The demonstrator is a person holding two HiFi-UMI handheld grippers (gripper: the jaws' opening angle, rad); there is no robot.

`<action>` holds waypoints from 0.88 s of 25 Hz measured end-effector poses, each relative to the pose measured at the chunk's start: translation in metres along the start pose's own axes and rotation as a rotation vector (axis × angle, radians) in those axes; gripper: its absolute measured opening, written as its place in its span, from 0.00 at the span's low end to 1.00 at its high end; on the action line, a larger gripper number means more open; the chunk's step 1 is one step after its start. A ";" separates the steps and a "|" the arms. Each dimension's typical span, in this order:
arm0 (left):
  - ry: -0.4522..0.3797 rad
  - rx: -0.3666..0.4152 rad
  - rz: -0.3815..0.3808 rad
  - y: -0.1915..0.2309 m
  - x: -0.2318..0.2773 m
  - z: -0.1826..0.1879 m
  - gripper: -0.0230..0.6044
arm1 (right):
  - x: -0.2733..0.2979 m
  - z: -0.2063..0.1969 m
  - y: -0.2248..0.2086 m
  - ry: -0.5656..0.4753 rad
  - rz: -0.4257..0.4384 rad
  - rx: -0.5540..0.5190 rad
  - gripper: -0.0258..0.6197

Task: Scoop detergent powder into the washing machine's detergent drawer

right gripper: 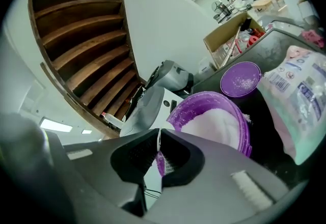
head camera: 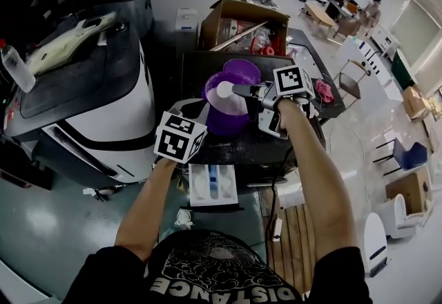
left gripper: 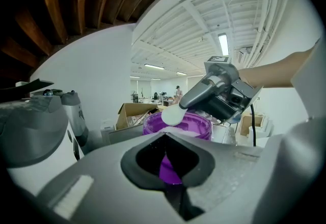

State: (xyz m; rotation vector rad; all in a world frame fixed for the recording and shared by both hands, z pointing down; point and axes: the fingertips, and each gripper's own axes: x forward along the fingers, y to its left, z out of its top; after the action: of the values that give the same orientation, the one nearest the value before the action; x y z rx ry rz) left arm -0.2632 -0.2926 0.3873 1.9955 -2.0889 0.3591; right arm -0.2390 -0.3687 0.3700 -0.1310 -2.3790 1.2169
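Powder (right gripper: 214, 126) filled the purple tub (head camera: 229, 121) on the dark table (head camera: 238, 149). Your left gripper (left gripper: 167, 159) was clamped on the tub's near wall. Your right gripper (right gripper: 159, 142) pinched the white scoop (left gripper: 170, 114) by its handle, bowl just above the powder. The open detergent drawer (head camera: 213, 184) sat below the table edge, well apart.

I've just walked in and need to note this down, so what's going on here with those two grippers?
A person holds a gripper in each hand. The left gripper is clamped on the wall of an open purple tub filled with white powder. The right gripper holds a white scoop at the tub's mouth. The tub's lid lies behind it. The drawer stands pulled out below, nearer the person.
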 end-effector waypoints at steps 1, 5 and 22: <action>0.000 -0.002 0.006 -0.001 0.000 0.000 0.04 | -0.001 0.000 0.000 -0.010 0.010 0.007 0.10; 0.000 -0.006 0.029 -0.004 -0.003 0.000 0.04 | -0.007 -0.001 0.000 -0.060 0.031 0.051 0.10; 0.000 -0.014 0.134 -0.013 -0.015 0.003 0.04 | -0.023 -0.001 0.006 -0.271 0.223 0.260 0.10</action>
State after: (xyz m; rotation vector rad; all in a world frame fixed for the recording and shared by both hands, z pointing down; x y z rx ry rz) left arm -0.2494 -0.2800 0.3799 1.8522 -2.2251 0.3666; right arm -0.2187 -0.3714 0.3575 -0.1596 -2.4521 1.7360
